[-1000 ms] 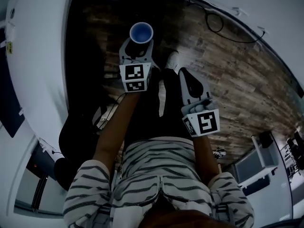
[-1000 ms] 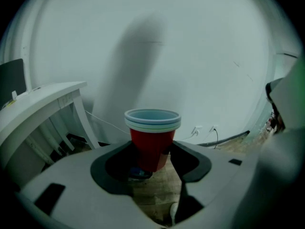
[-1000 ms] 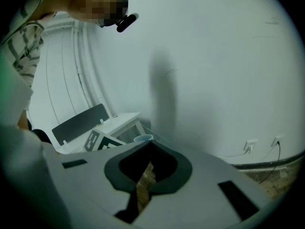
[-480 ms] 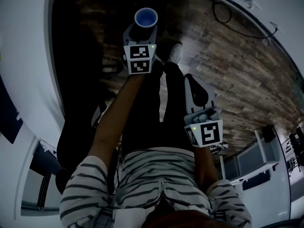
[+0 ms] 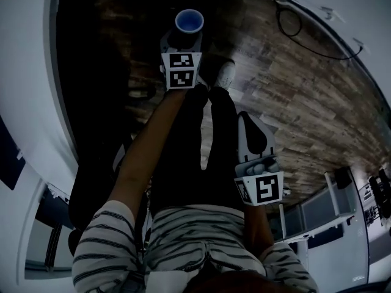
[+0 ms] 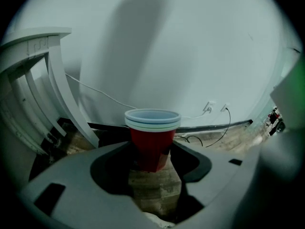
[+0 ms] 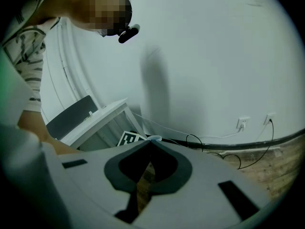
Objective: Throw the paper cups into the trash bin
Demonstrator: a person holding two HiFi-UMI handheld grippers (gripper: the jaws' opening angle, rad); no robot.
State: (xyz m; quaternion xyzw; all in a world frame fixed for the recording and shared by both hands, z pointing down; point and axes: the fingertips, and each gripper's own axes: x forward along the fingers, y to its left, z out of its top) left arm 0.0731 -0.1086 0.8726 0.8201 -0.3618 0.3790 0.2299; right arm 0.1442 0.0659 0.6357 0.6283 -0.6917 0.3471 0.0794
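A stack of red paper cups (image 6: pixel 151 144) with pale blue rims stands upright between the jaws of my left gripper (image 6: pixel 152 159), which is shut on it. From the head view the cups' blue inside (image 5: pixel 189 21) shows at top centre, above the left gripper (image 5: pixel 183 40) and over the wooden floor. My right gripper (image 5: pixel 244 117) hangs lower right beside the person's dark trousers. Its jaws meet at the tips in the right gripper view (image 7: pixel 149 140), with nothing between them. I cannot make out a trash bin in any view.
A white table (image 5: pixel 33 84) curves along the left, dark beneath it. A black cable (image 5: pixel 288 23) lies on the wood floor (image 5: pixel 305 102) by the white wall. The person's shoe (image 5: pixel 223 74) is near the cups. A white cabinet (image 5: pixel 324 212) stands at lower right.
My left gripper has sunk toward the floor with the cups, moving up the head view. The right gripper has also dropped a little, staying shut.
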